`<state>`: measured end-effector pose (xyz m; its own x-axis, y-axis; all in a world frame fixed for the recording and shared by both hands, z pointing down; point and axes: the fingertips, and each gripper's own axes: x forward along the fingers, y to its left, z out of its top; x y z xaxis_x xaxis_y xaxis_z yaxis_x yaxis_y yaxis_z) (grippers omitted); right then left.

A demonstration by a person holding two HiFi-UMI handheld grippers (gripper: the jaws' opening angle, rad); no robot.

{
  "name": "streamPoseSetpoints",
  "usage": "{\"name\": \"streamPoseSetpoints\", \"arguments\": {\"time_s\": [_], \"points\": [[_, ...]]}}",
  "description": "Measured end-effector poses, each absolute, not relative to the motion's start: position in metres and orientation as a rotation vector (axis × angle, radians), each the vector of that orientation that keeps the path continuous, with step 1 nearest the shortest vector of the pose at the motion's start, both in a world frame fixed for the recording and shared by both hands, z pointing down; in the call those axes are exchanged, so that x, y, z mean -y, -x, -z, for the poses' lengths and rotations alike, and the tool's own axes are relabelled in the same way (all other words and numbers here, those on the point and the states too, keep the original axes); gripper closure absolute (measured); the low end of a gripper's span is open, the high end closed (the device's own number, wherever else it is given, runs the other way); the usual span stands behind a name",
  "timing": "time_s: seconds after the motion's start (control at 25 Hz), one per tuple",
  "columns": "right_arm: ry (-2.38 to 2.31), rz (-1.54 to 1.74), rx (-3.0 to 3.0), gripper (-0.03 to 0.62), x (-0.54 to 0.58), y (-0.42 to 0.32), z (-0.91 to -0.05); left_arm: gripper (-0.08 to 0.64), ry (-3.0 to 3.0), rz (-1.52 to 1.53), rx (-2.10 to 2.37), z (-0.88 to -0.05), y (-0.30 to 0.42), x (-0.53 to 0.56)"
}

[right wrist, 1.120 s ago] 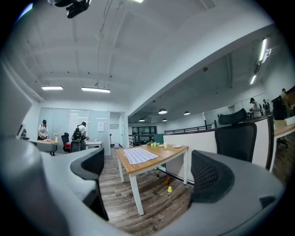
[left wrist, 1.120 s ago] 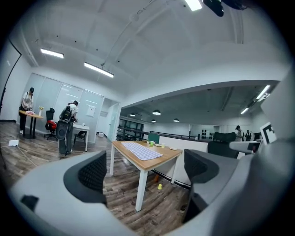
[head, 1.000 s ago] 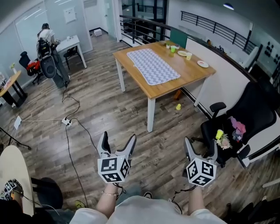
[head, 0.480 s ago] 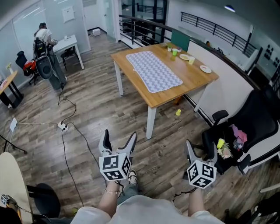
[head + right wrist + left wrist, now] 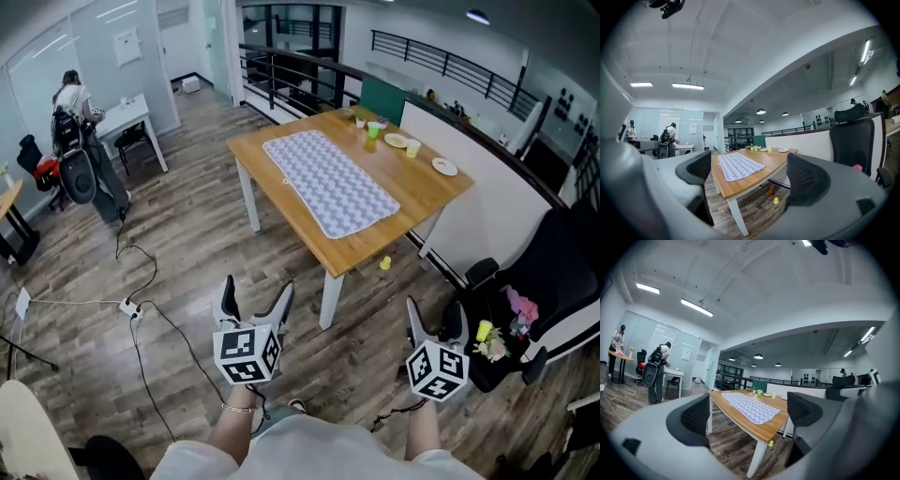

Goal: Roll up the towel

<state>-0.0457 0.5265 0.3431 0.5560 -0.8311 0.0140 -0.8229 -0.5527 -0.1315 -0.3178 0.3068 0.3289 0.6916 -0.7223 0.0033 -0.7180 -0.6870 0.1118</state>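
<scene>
The towel, pale with a small check pattern, is laid flat and fully unrolled on the wooden surface. It runs lengthwise along the top, and its near end is draped slightly past the near edge. Beyond the towel, at the far end of the surface, a green cup and a yellow cup are set, with two small plates beside them. All of these are kept apart from the cloth. A small yellow object is seen on the wooden floor under the surface, near a white leg.

Both claws are held well short of the surface, above the floor, and nothing is touched by either. The left claw is held with its jaws spread wide; in the left gripper view the towel is framed far off between them. The right claw is likewise held with its jaws apart. They have just been closing a little, with nothing gripped, and the towel is seen in the distance between the pads.

To the right a black office chair is placed, with coloured items on its seat. A cable is trailed across the floor on the left, and a person is seen at the far left of the room.
</scene>
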Motion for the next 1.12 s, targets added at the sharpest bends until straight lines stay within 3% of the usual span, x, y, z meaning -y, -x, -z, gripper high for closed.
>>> {"name": "streamPoseSetpoints", "arguments": {"time_s": [0.76, 1.12], "points": [[2.778, 0.258, -1.346, 0.082, -0.415, 0.016, -0.378, 0.04, -2.758, -0.069, 1.06, -0.373, 0.291, -0.182], [2.776, 0.288, -1.324, 0.083, -0.37, -0.042, -0.391, 0.04, -2.758, -0.09, 1.085, -0.378, 0.247, -0.137]]}}
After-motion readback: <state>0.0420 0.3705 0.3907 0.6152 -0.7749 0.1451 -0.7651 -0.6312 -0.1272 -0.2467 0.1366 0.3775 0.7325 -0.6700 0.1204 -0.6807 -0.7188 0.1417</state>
